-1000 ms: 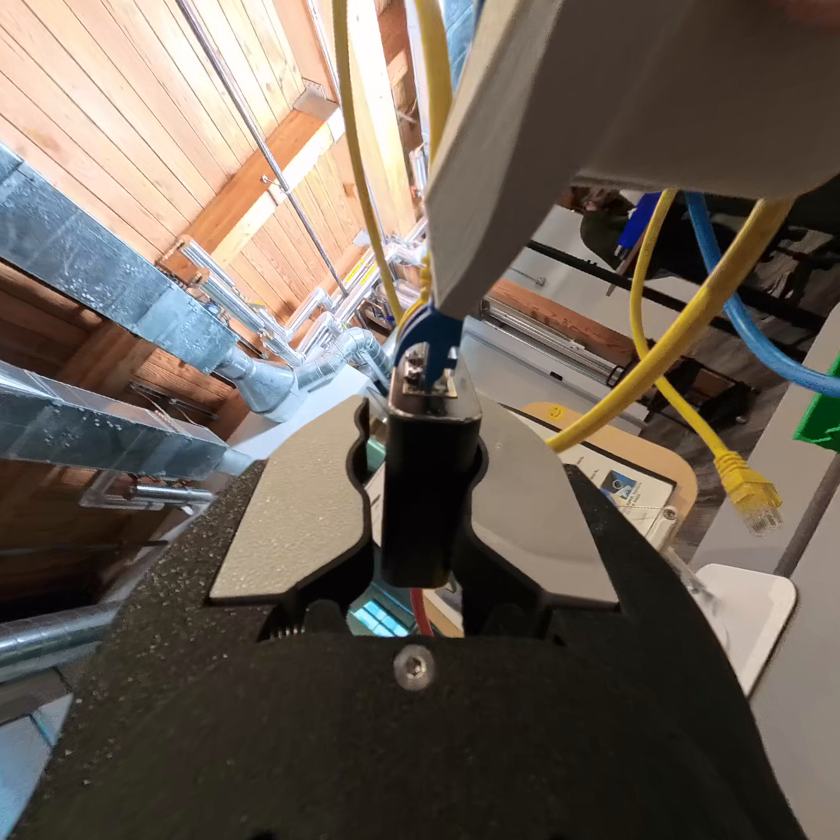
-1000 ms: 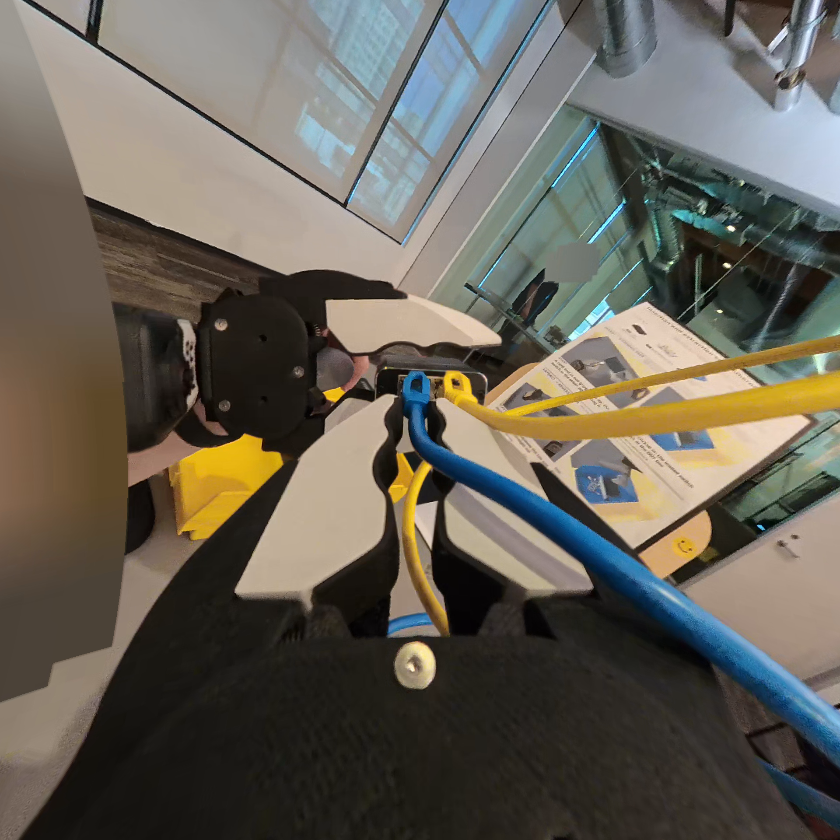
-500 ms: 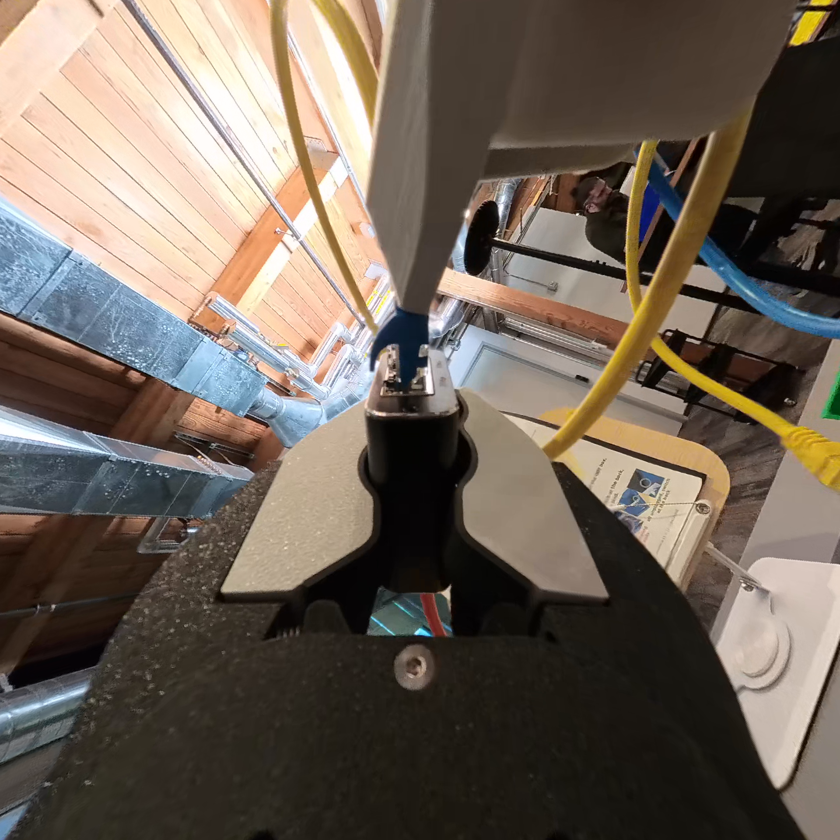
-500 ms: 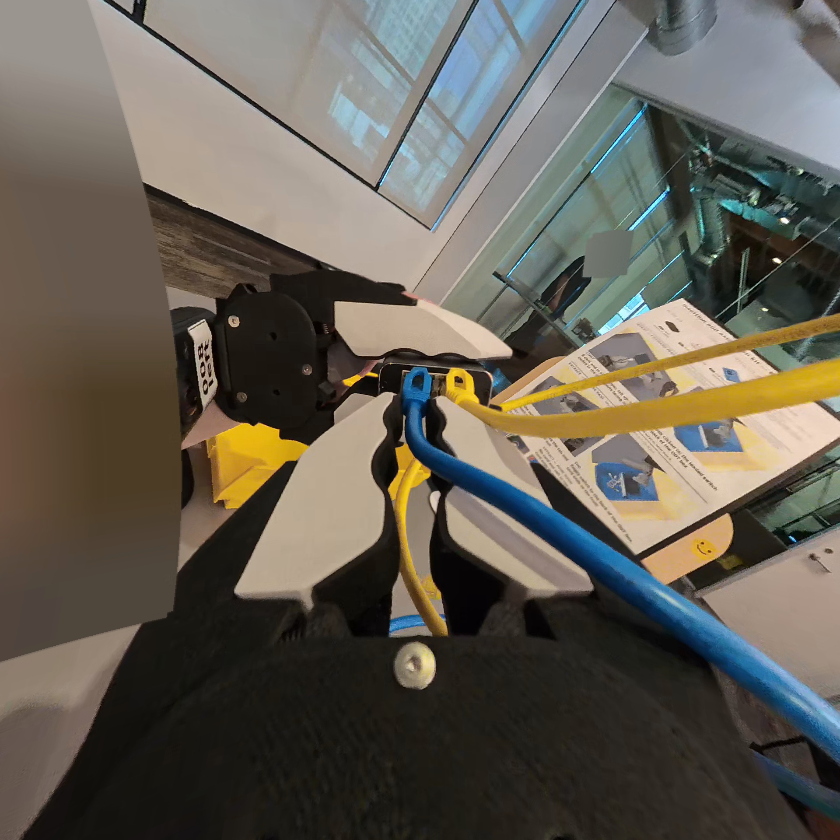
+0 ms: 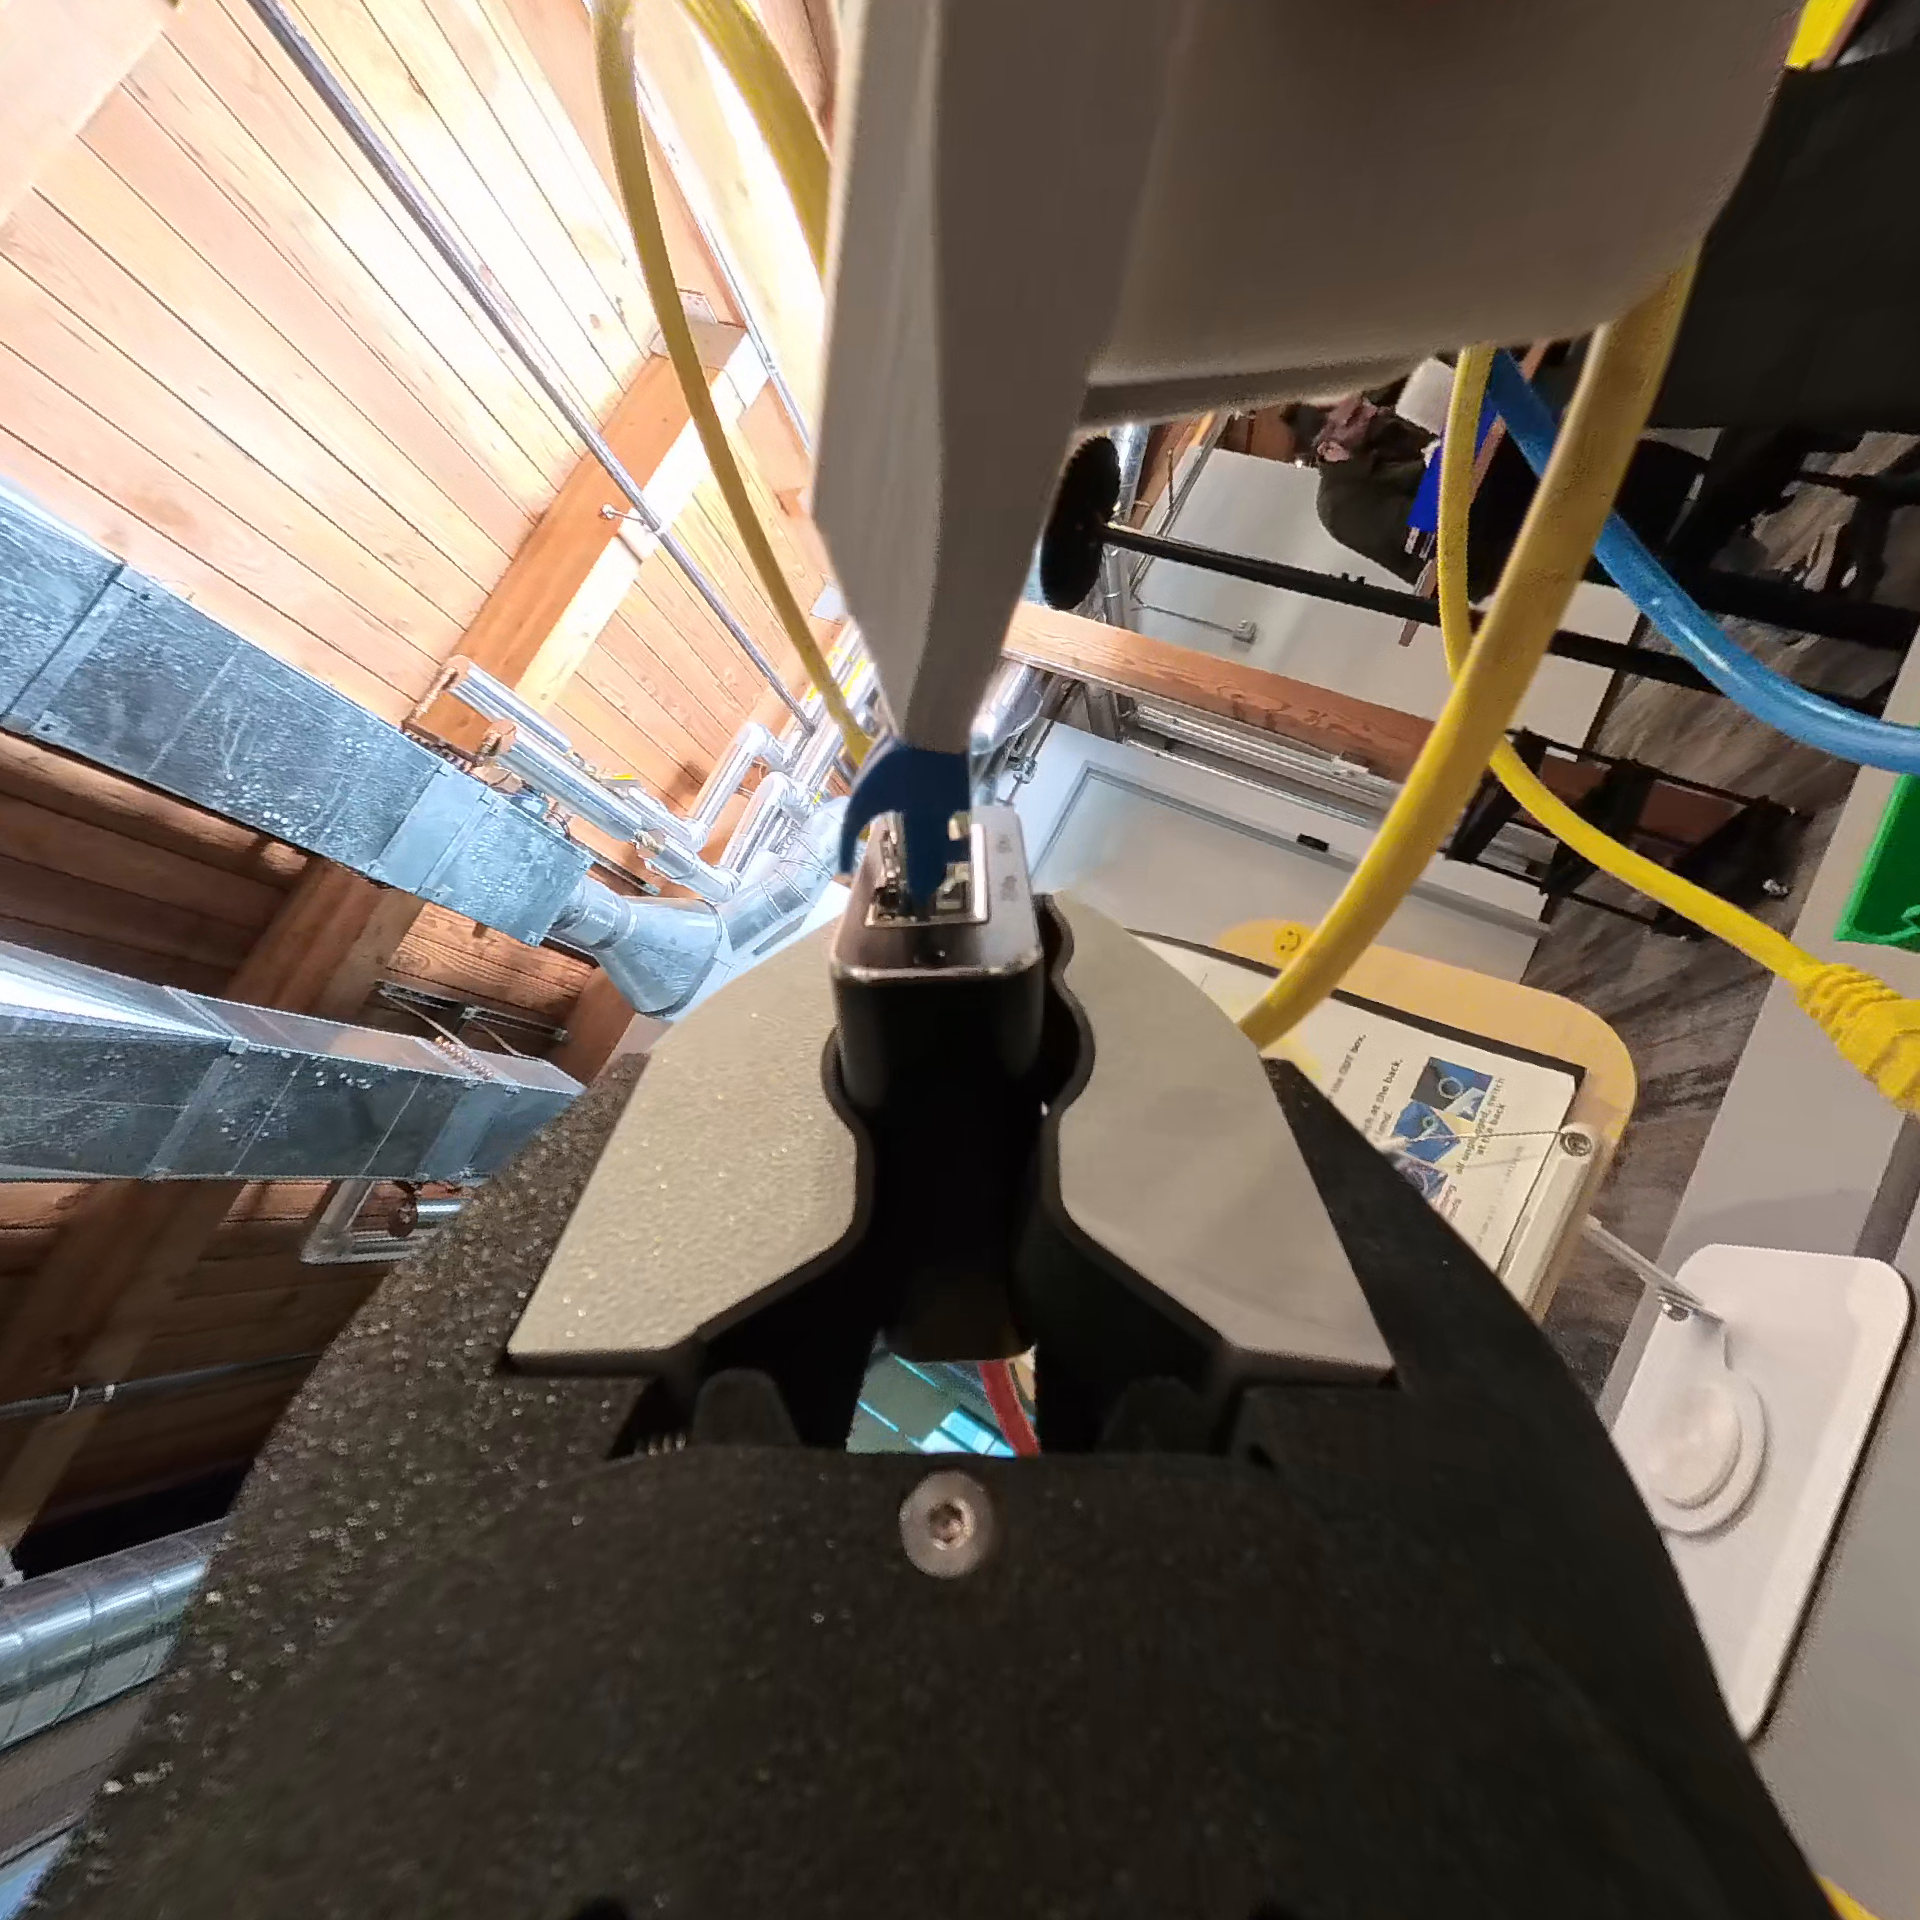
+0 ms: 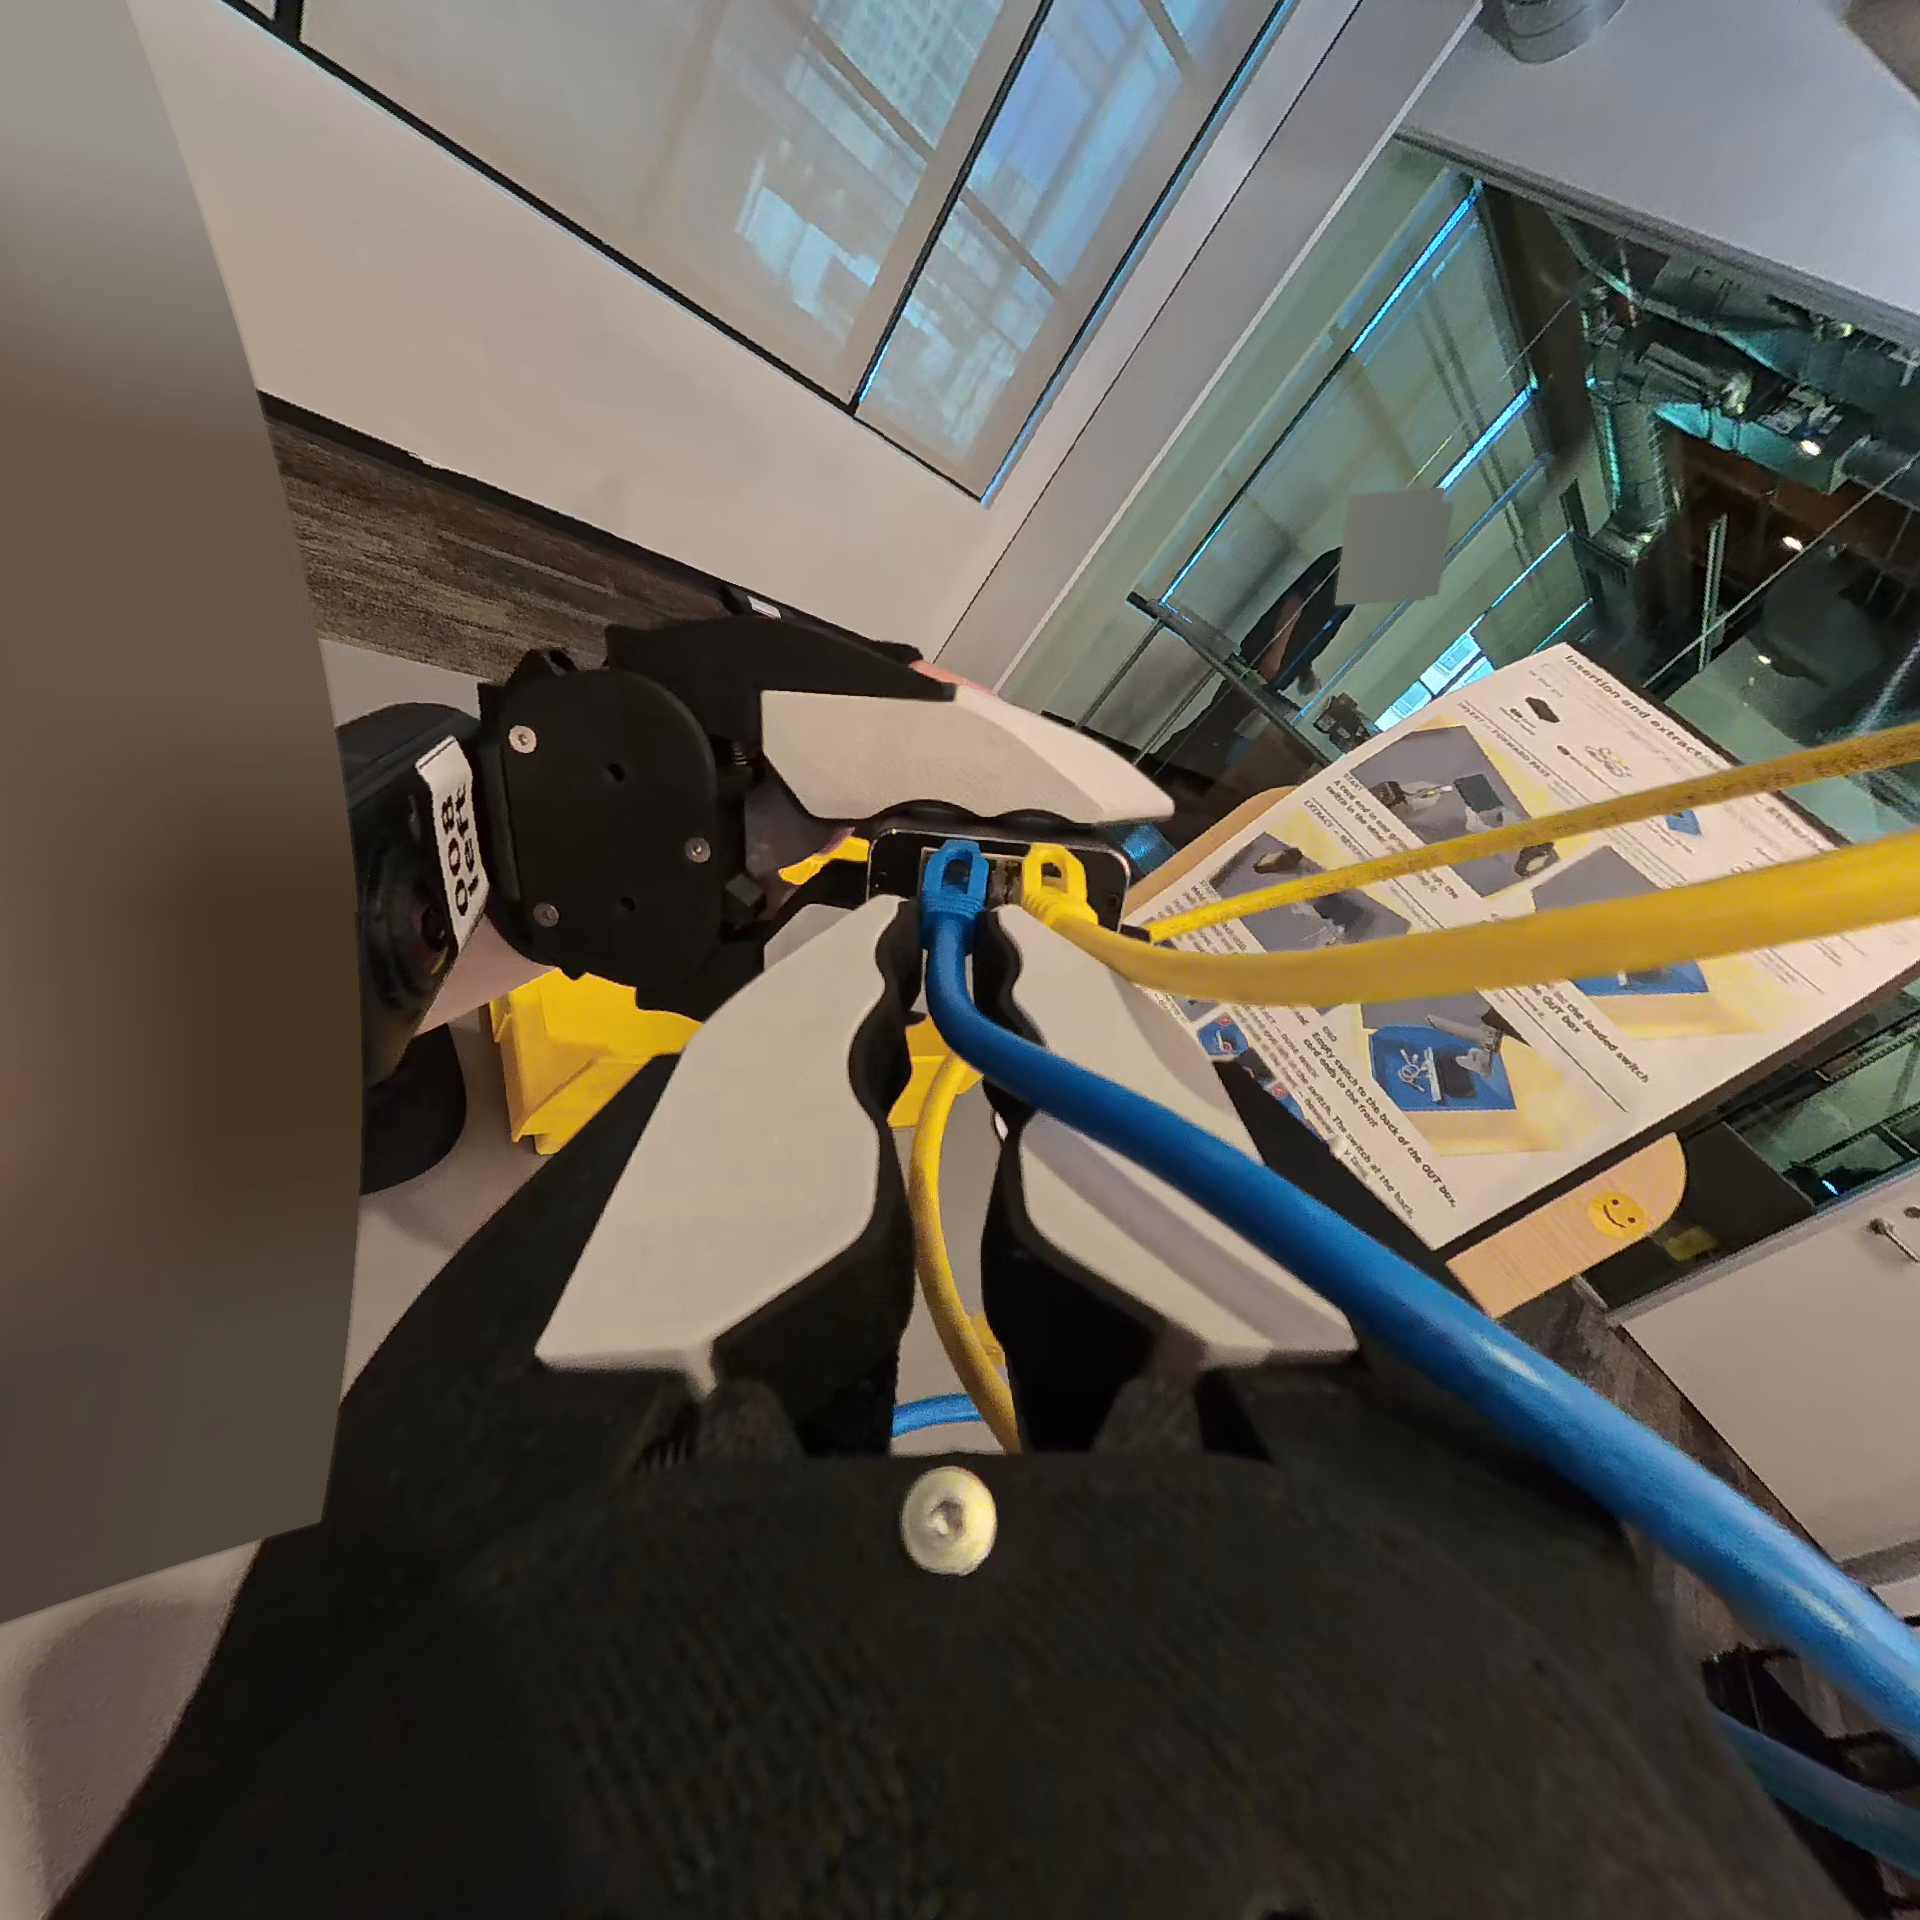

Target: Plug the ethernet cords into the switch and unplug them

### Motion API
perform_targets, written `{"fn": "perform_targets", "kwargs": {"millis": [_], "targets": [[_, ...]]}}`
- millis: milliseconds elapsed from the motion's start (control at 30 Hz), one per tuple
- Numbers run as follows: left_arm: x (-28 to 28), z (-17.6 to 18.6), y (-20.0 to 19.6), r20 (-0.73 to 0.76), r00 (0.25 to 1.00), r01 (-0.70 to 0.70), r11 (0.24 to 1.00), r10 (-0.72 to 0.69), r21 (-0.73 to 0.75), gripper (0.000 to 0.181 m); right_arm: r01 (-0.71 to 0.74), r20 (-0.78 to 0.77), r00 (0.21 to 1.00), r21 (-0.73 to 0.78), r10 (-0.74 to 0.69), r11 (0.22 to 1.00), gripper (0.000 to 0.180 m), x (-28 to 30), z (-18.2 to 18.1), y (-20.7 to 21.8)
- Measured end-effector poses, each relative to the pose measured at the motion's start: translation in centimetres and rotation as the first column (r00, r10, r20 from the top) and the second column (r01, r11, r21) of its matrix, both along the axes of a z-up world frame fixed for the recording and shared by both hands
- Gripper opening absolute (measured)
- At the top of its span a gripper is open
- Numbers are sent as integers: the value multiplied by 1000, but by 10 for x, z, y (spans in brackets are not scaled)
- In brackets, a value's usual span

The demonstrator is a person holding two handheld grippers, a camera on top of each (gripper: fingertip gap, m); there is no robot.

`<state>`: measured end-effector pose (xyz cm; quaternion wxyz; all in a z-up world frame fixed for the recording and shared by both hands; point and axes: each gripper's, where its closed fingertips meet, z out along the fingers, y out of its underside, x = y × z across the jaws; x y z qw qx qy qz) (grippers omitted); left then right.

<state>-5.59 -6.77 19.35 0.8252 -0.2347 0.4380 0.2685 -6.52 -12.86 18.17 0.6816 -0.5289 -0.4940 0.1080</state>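
Item: plugging station, held in the air, both grippers engaged.

1. Desk [image 6: 436,1195]: pale grey, seen below the grippers. We note a yellow bin [image 6: 582,1049] on it, and an instruction board [image 6: 1507,997] propped just beyond. Both sit lower in the right wrist view than a second ago, so we judge that the whole held assembly has risen or tilted upward.

2. Left gripper [image 5: 940,997]: clamped on the switch [image 5: 935,1049], a small black box held with its port face pointing away from the camera. The clamp is unchanged from a second ago; only the background has swung, with more of the wooden ceiling and metal ducts in the left wrist view.

3. Right gripper [image 6: 951,925]: its jaws are closed around the blue cord [image 6: 1299,1164] just behind its plug. Whether they pinch hard or only bracket it, we cannot tell for certain; we take it as a grip.

4. Blue plug [image 6: 951,878]: at the left port of the switch. Over the last second it has not come away from the port. We judge the blue cord seated, or in the last push of seating; no latch is visible to confirm.

5. Yellow cord [image 6: 1455,945]: its plug sits in the port beside the blue one, and the cord runs off to the right.

6. Loose yellow plug [image 5: 1860,1029]: hanging free, well apart from the switch, in the left wrist view. We judge it the far end of a cord, or one not yet plugged.

Status: insertion stage near complete; unplugging not yet begun.
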Motion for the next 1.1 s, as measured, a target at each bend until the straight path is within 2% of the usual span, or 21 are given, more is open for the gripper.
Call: {"fn": "perform_targets", "kwargs": {"millis": [200,300,367,467,600,800,967,1100], "targets": [[-2,-1,5,-1,1000,-25,1000,25,-14,29,16,2,1000,-2,-16,1000,11,-1,-2,5],[-7,2,11,35,999,9,999,-8,-35,26,-3,-40,999,46,5,999,10,-8,3,9],[-16,6,14,26,999,-20,999,20,27,26,-19,-34,999,70,22,997,10,-14,3,13],[-24,8,18,36,998,-46,998,44,37,26,-18,-31,999,117,22,993,12,-19,3,17],[-26,10,19,58,997,-61,997,58,53,26,-17,-44,999,82,20,997,19,-20,1,16],[-33,14,22,99,994,-50,999,50,-5,25,67,-93,994,159,-53,985,15,-8,16,13],[-33,15,17,98,994,-55,998,52,28,26,-38,-146,988,98,52,994,13,-14,17,6],[-31,14,15,88,995,-48,998,44,41,26,-63,-136,988,77,73,995,8,-16,13,6]]}}
